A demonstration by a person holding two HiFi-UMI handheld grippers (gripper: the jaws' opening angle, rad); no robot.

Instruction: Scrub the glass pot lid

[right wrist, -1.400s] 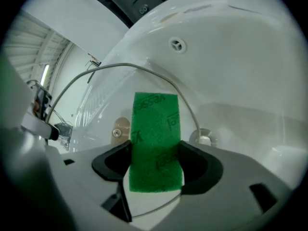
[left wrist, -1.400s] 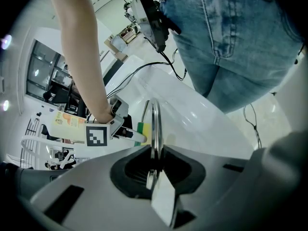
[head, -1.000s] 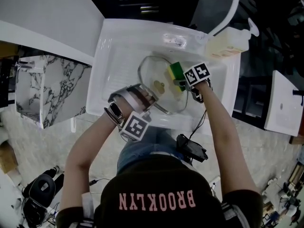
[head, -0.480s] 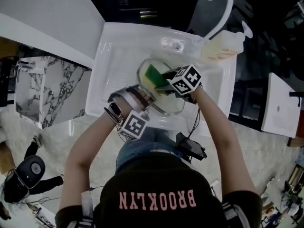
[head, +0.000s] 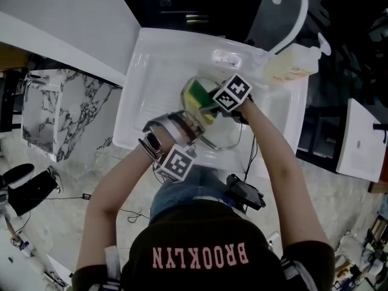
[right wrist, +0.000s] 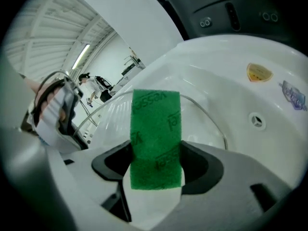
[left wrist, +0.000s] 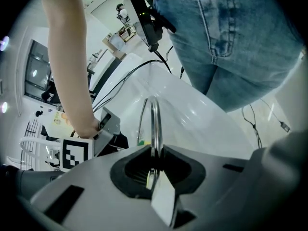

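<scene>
The glass pot lid (head: 223,132) is inside the white sink (head: 151,71), in the middle of the basin, and it is held tilted. I cannot tell if it touches the bottom. The left claw (head: 193,122) is pressed together on the metal rim of the lid at the side nearest to the person. In the left gripper view the rim (left wrist: 153,121) goes edge-on from between the two jaws of this claw (left wrist: 153,163) and rises straight up.

The right claw (head: 210,105) pinches a sponge (head: 196,93), which is green on one face and yellow on the other. The sponge lies against the far part of the glass. In the right gripper view the green face (right wrist: 155,138) fills the gap between the jaws of this claw (right wrist: 156,165), and the curved edge of the lid (right wrist: 211,117) shows just behind it.

The drain (right wrist: 255,121) is in the sink floor beyond the lid. A white curved faucet (head: 292,8) stands at the far right corner of the sink, with a pump bottle (head: 292,65) just beside it. A marble-patterned block (head: 60,111) stands to the left of the sink, apart from it.
</scene>
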